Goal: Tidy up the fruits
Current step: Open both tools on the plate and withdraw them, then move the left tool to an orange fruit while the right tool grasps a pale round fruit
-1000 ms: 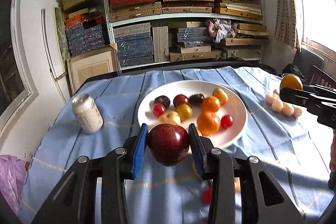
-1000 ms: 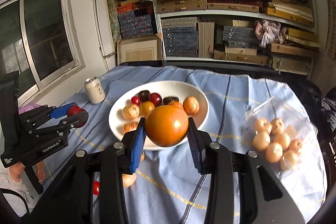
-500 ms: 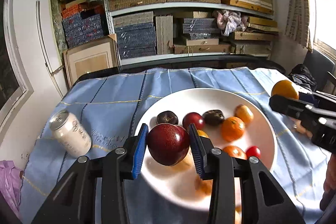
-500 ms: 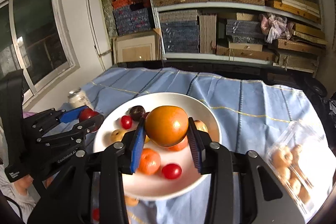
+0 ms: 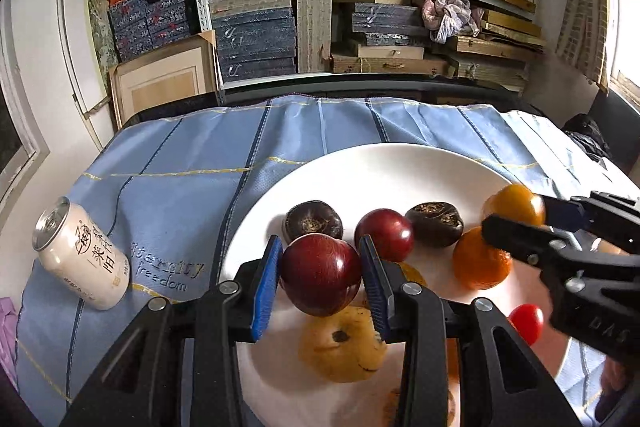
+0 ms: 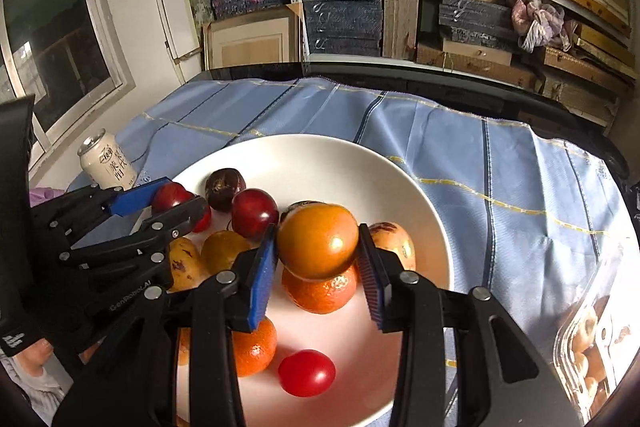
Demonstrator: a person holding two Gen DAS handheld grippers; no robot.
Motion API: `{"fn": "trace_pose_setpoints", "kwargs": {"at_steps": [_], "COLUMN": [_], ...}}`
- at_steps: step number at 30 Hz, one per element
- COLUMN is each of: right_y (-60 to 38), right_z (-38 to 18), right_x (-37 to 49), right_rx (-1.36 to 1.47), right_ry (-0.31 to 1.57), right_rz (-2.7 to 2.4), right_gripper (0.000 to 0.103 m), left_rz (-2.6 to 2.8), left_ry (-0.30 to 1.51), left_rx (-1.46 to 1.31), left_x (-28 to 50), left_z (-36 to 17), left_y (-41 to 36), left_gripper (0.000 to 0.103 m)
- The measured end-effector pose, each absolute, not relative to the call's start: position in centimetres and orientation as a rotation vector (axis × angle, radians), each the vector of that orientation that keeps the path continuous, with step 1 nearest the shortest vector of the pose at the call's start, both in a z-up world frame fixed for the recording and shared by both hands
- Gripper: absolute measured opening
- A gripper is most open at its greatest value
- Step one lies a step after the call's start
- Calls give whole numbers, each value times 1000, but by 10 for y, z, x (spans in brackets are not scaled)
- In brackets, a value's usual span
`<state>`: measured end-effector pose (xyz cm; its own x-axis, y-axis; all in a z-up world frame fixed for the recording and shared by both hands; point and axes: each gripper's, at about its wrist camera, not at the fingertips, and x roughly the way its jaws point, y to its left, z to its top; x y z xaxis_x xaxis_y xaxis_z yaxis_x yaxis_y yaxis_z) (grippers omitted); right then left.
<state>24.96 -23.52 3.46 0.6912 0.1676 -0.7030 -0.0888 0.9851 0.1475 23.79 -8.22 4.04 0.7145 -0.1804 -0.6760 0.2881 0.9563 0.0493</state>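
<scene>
My left gripper (image 5: 320, 273) is shut on a dark red plum (image 5: 320, 275), held just above the near left part of the white plate (image 5: 360, 167). My right gripper (image 6: 318, 251) is shut on a smooth orange fruit (image 6: 318, 241) over the plate's (image 6: 320, 155) middle. On the plate lie several fruits: two dark brown ones (image 5: 314, 221), a red plum (image 5: 384, 235), tangerines (image 6: 320, 289), a yellow pear (image 5: 344, 345) and a cherry tomato (image 6: 306, 373). Each gripper shows in the other's view: the right one (image 5: 516, 217) at the right edge, the left one (image 6: 176, 201) at the left.
A pale drink can (image 5: 82, 259) lies tilted on the blue striped cloth (image 5: 180, 167) left of the plate. A clear plastic box of small pale fruits (image 6: 596, 339) sits at the right. Shelves of boxes (image 5: 360, 7) stand behind the table. A window (image 6: 52, 47) is at the left.
Both grippers have moved forward and down over the plate with their fruits still held. The plate now fills the lower part of both views.
</scene>
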Motion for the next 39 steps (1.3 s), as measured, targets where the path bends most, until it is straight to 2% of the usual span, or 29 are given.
{"fn": "trace_pose_setpoints", "kwargs": {"at_steps": [3,21,30,35,39], "right_y": [-235,-244,-248,-235,-214], "right_z": [37,89,86,67,41], "right_x": [249,174,110,76,56], "right_rx": [119,132,161,147,99], "right_ry": [789,688,661,680,733], "right_rz": [141,147,160,199,253], "right_gripper": [43,46,52,56,57], "left_rz": [-252,-258,-280,-274,-278], "left_ry": [729,636,636,622,671], "left_rx": [162,190,183,209,212], "left_x": [237,172,123,95,87], "left_z": [42,90,82,69,48], "left_y": [-83,-93,-95,-87,-68], "left_gripper": [40,41,43,64,65]}}
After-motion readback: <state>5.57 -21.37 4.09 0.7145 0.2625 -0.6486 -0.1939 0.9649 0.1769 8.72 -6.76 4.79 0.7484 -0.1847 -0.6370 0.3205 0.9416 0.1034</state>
